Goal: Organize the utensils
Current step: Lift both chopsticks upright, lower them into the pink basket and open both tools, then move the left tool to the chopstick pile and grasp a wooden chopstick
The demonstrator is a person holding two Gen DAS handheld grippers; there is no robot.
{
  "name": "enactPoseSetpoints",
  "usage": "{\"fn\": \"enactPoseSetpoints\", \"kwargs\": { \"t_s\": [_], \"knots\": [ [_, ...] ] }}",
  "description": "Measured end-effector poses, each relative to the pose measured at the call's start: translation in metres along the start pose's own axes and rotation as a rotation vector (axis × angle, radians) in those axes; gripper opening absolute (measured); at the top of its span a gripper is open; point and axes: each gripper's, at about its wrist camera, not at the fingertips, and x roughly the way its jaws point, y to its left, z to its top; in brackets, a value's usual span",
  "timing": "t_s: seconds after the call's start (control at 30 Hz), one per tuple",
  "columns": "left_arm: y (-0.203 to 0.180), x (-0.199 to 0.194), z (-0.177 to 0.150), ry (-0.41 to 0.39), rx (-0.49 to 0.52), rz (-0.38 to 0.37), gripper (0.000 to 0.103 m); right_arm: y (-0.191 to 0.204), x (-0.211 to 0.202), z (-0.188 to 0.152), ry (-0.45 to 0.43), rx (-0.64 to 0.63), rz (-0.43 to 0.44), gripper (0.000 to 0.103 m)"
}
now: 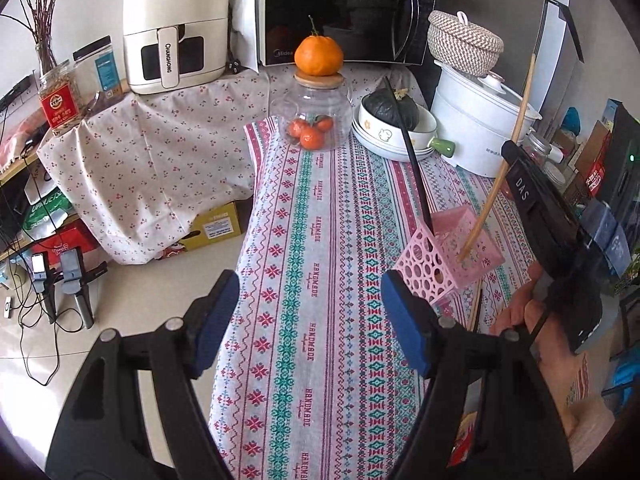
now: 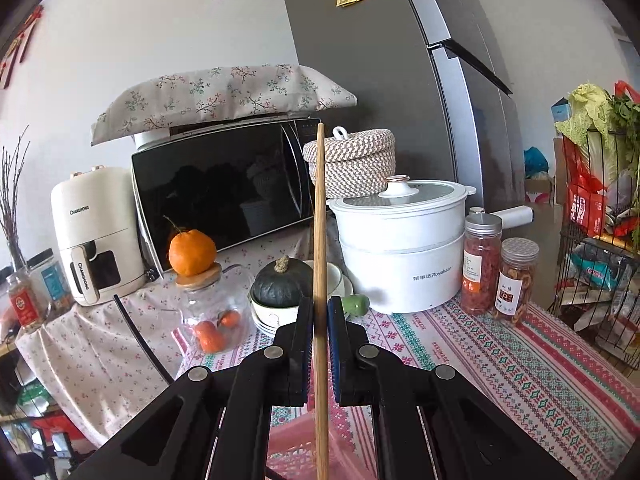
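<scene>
Left wrist view shows the left tool point(image 1: 308, 316) hanging above the patterned cloth of the surface point(image 1: 320, 208), its blue-padded fingers point(image 1: 404, 328) spread wide with nothing between them. Just beyond its right finger stands a pink perforated holder point(image 1: 448, 260), seen from above. A black chopstick point(image 1: 408, 144) leans out of the holder's far-left corner, tilted toward the back of the surface. A wooden chopstick point(image 1: 500, 172) slants down into the holder's open top, its lower tip inside and its upper end pointing up and away to the right. The right tool point(image 1: 516, 168) grips that wooden chopstick partway along its length; the person's hand point(image 1: 516, 312) shows below it at the right edge. Another wooden stick point(image 1: 476, 308) lies flat on the cloth just beside the holder's near-right side.

From the right wrist view, the right tool point(image 2: 320, 320) is closed narrowly on the wooden chopstick point(image 2: 320, 240), which stands nearly upright between the pads and runs down past the bottom of the frame over the pink holder point(image 2: 304, 448). The black chopstick point(image 2: 140, 340) slants at the left.

Behind sit a glass jar point(image 1: 312, 120) of small oranges with one orange point(image 1: 319, 56) on its lid, a dark squash point(image 1: 390, 110) in a bowl, a white steamer pot point(image 1: 476, 128), a microwave point(image 1: 340, 12) and an air fryer point(image 1: 176, 28)
</scene>
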Motion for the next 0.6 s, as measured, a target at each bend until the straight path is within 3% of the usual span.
{"fn": "enactPoseSetpoints", "kwargs": {
  "t_s": [0.1, 0.27, 0.4, 0.47, 0.6],
  "knots": [
    [-0.003, -0.002, -0.001, 0.000, 0.008, -0.013, 0.076, -0.001, -0.007, -0.005, 0.015, -0.022, -0.005, 0.009],
    [-0.007, -0.009, -0.005, -0.008, 0.016, -0.017, 0.081, -0.010, -0.026, 0.003, 0.029, -0.019, 0.003, 0.038],
    [-0.011, -0.015, -0.010, -0.008, 0.020, -0.027, 0.083, -0.028, -0.042, 0.018, 0.057, 0.011, 0.003, 0.051],
    [-0.013, -0.017, -0.013, -0.005, 0.025, -0.031, 0.085, -0.036, -0.050, 0.024, 0.081, 0.003, -0.020, 0.065],
    [-0.022, -0.021, -0.023, 0.023, 0.061, -0.062, 0.088, -0.055, -0.058, 0.031, 0.170, -0.033, -0.051, 0.071]
  ]
}}
